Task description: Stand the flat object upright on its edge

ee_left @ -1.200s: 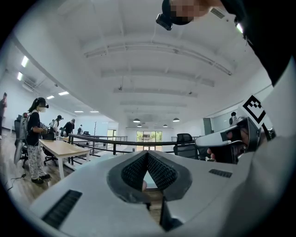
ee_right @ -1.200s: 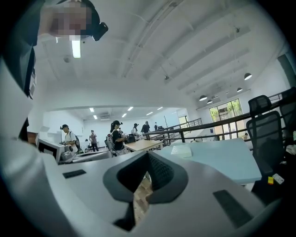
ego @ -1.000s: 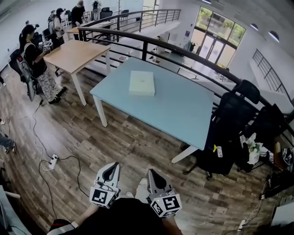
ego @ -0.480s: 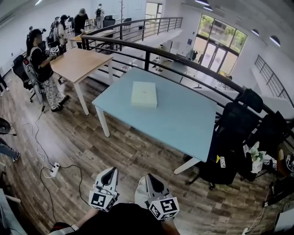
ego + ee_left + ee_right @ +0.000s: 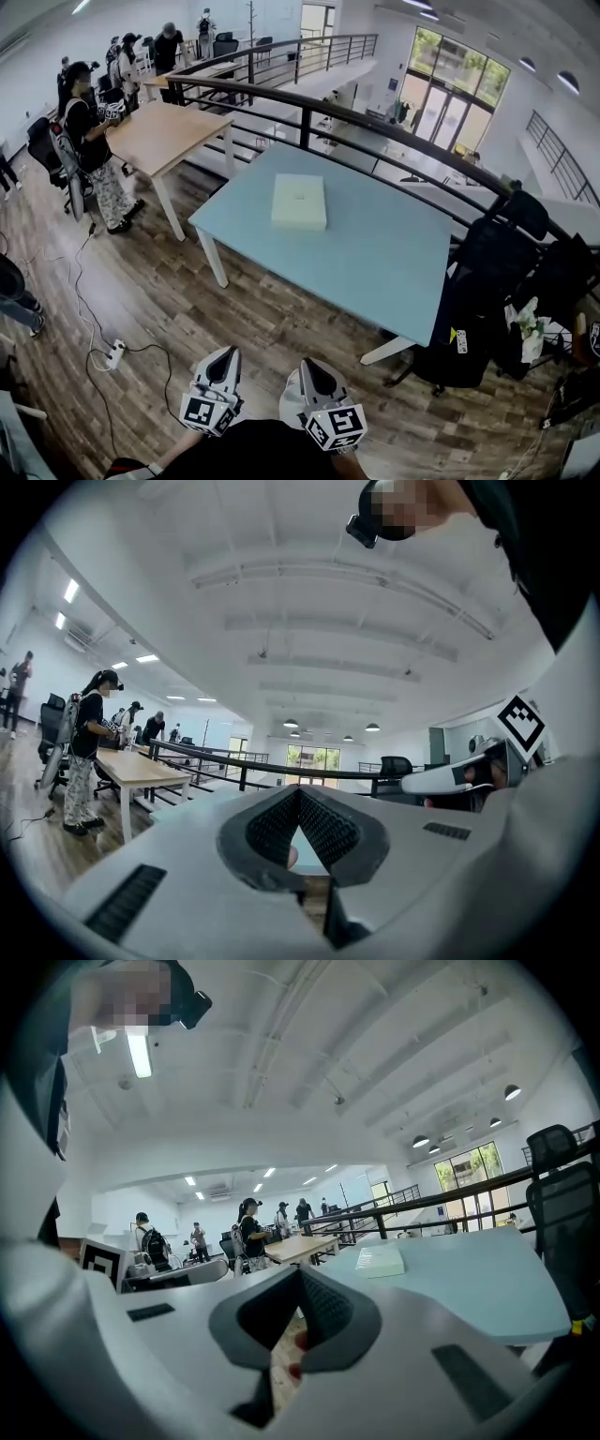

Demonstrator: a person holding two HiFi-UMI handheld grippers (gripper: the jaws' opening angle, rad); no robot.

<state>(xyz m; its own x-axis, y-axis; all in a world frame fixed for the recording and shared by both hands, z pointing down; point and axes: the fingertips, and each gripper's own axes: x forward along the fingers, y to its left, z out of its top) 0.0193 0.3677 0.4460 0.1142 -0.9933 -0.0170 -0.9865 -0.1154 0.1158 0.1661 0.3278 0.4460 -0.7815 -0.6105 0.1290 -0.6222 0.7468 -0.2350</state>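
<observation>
Over the last second the blue table (image 5: 375,262) has drawn slightly nearer in the head view, so the person seems to be walking up to it (nothing has been handled yet). The flat box (image 5: 299,202) lies on its broad face toward the table's far-left part, well apart from both tools. The left gripper (image 5: 225,355) and right gripper (image 5: 306,365) hang low by the body, with their jaws pressed together on nothing.

No readable text, numbers or brands — white tag (image 5: 457,340) on black chair (image 5: 492,258) too small; illegible.
</observation>
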